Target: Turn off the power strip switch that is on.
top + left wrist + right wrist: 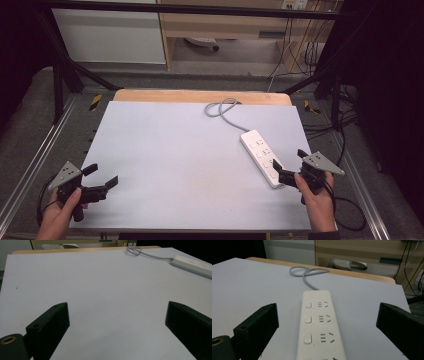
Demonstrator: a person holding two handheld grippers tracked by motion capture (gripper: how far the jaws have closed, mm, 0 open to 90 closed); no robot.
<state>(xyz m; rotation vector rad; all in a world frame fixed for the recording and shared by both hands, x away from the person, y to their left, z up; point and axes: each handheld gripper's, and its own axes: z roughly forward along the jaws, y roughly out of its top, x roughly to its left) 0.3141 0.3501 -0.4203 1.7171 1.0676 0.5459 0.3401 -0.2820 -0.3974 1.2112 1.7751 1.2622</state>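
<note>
Work has barely begun. The white plastic power strip point(261, 158) with its grey cord point(223, 109) lies untouched at the right of the pale grey tabletop point(170, 165). The right gripper point(289, 167) hovers at its near end, jaws wide apart (nothing held). The left gripper point(102, 176) waits near left, likewise spread and empty.

Each black hand-held gripper point(99, 183) carries a grey triangular plate.
</note>
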